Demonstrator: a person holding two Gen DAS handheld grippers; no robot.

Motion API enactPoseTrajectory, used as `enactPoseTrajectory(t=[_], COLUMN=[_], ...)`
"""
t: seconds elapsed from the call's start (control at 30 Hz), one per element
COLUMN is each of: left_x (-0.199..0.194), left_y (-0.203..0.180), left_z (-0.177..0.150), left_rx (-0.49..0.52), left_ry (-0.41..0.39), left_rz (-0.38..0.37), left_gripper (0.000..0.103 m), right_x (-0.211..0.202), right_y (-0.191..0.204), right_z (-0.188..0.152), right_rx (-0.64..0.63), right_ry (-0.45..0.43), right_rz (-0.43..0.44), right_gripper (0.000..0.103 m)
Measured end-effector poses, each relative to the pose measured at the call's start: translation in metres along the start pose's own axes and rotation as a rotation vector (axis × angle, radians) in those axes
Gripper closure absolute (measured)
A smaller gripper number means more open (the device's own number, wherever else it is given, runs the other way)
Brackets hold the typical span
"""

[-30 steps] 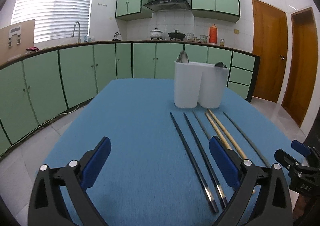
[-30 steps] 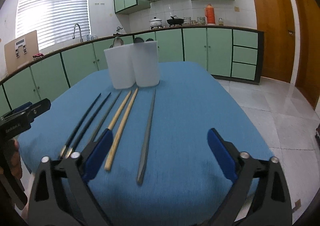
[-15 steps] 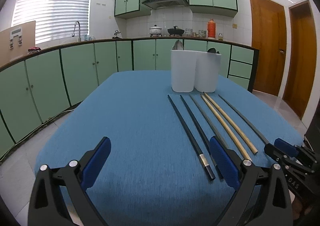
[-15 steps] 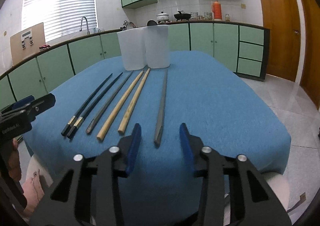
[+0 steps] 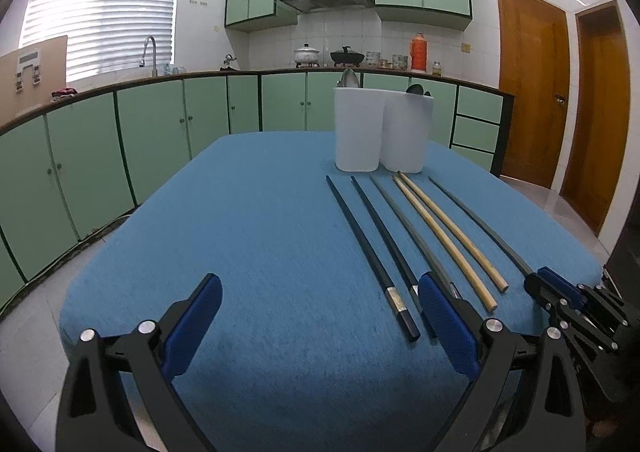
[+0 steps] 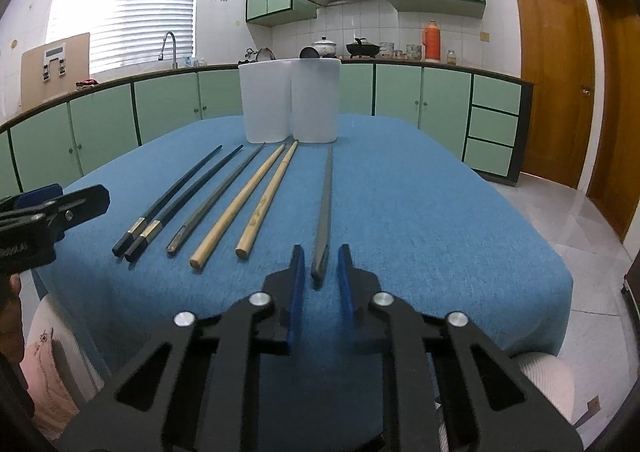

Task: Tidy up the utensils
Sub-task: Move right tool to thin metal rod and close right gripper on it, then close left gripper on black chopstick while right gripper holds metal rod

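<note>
Several chopsticks lie side by side on the blue table (image 5: pixel 248 236): two black ones (image 6: pixel 176 200), a grey one (image 6: pixel 220 196), two bamboo ones (image 6: pixel 256 200) and a lone grey chopstick (image 6: pixel 324 212) at the right. My right gripper (image 6: pixel 319 272) has its jaws narrowed either side of the lone grey chopstick's near end, with a gap on each side. My left gripper (image 5: pixel 320 316) is wide open and empty over the table's near left; it also shows in the right wrist view (image 6: pixel 56 212). Two white holders (image 5: pixel 382 132) with utensils inside stand at the far end.
Green kitchen cabinets and a counter ring the table. Brown doors (image 5: pixel 532 104) are at the right. The table's near edge is just below both grippers. The right gripper shows at the left wrist view's right edge (image 5: pixel 576 304).
My right gripper has narrowed from wide open and moved down to the lone grey chopstick's near end. My left gripper has drawn back a little toward the table's near edge and stays open.
</note>
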State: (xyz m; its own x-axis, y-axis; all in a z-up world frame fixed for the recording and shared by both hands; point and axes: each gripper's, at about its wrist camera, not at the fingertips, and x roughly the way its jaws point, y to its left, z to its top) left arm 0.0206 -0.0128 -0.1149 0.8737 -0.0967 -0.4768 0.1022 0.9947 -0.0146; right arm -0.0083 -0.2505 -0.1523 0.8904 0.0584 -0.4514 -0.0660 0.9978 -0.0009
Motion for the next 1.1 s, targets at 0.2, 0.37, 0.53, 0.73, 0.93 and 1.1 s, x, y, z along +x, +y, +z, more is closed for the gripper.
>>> enactPoseTrajectory(t=[0.2, 0.37, 0.53, 0.73, 0.93, 1.1], left_x=[0.002, 0.003, 0.007, 0.007, 0.007, 0.007], left_y=[-0.004, -0.01, -0.013, -0.015, -0.019, -0.021], left_z=[-0.005, -0.008, -0.013, -0.018, -0.021, -0.021], left_rx=[0.021, 0.039, 0.047, 0.037, 0.051, 0.041], left_ry=[0.024, 0.041, 0.068, 0.077, 0.084, 0.081], left_rz=[0.002, -0.006, -0.009, -0.019, -0.02, -0.022], left_gripper=[0.013, 0.015, 0.021, 0.026, 0.034, 0.041], right_x=[0.002, 0.003, 0.003, 0.003, 0.003, 0.004], right_y=[-0.003, -0.003, -0.003, -0.004, -0.006, -0.005], right_z=[0.003, 0.003, 0.003, 0.002, 0.001, 0.002], right_rx=[0.012, 0.016, 0.026, 0.032, 0.041, 0.044], right_ry=[0.006, 0.008, 0.009, 0.008, 0.007, 0.005], right_rz=[0.005, 0.009, 0.017, 0.023, 0.029, 0.03], right_gripper=[0.096, 0.096, 0.096, 0.096, 0.096, 0.096])
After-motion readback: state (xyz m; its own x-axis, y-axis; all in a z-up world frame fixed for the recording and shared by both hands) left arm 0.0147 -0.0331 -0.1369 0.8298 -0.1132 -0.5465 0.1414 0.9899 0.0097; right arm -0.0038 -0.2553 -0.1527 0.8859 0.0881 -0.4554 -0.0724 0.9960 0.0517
